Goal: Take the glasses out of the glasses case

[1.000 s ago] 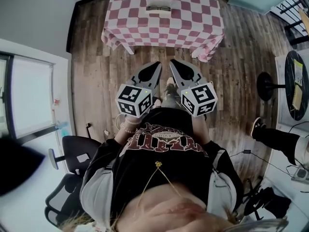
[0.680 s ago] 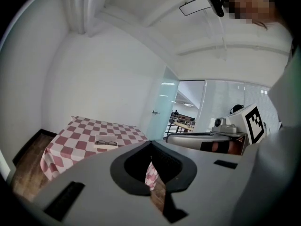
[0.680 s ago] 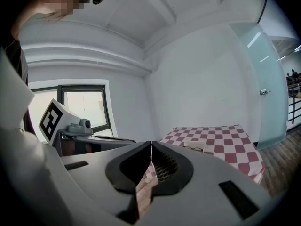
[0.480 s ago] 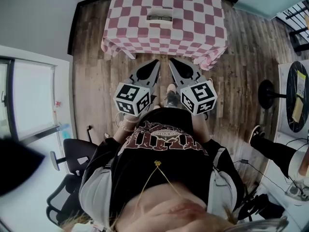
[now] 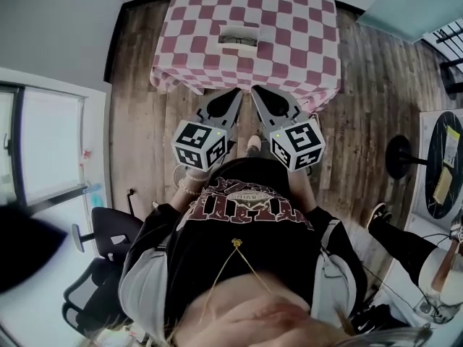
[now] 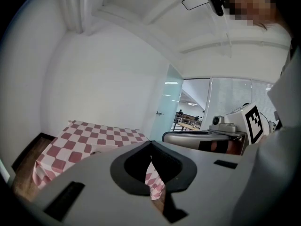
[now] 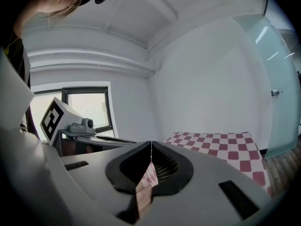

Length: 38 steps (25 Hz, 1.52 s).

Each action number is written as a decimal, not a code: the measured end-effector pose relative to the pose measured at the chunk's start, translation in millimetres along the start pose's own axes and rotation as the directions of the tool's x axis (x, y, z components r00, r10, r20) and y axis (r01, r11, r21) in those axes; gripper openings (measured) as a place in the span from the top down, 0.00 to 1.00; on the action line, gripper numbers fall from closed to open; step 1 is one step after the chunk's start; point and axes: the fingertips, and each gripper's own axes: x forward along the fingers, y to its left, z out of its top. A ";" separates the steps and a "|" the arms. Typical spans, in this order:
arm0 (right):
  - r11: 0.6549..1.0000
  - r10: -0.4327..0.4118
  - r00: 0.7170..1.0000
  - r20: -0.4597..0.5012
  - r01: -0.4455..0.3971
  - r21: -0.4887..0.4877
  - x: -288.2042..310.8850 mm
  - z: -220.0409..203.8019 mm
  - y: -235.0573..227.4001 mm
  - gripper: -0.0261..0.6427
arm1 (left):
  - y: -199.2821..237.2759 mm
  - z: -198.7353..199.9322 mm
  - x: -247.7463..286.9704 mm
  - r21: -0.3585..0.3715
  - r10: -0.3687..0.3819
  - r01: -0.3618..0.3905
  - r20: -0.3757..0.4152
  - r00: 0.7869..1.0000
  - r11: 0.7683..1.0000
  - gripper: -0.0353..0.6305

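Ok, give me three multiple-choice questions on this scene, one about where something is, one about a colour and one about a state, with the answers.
1. Where is the glasses case?
A. On a shelf
B. On the checked cloth
C. Inside a drawer

2. What colours is the checked cloth?
A. Blue and white
B. Plain green
C. Red and white

3. How do the left tool and right tool stand?
A. Both shut, holding nothing
B. Both wide open
C. Both clamped on the case

Answers:
1 B, the head view shows the case lying on the cloth-covered table, apart from both tools.
2 C, the squares alternate red and white.
3 A, in each gripper view the jaws meet with nothing between them.
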 end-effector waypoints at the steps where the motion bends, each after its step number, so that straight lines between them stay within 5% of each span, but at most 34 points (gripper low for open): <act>1: 1.000 0.004 1.000 0.002 -0.004 -0.002 0.8 2.1 -5.5 0.93 | 0.5 2.9 5.4 0.003 0.006 -0.006 0.004 1.000 1.000 0.94; 19: 0.999 0.049 0.998 -0.027 -0.048 0.021 25.0 1.4 -62.2 0.93 | 18.9 13.1 54.6 -0.003 0.074 -0.074 -0.002 0.997 0.997 0.94; 38: 0.997 -0.066 0.997 -0.048 0.067 0.025 90.8 17.4 -112.3 0.93 | 82.8 41.7 115.9 0.020 -0.056 0.058 -0.049 0.997 0.998 0.94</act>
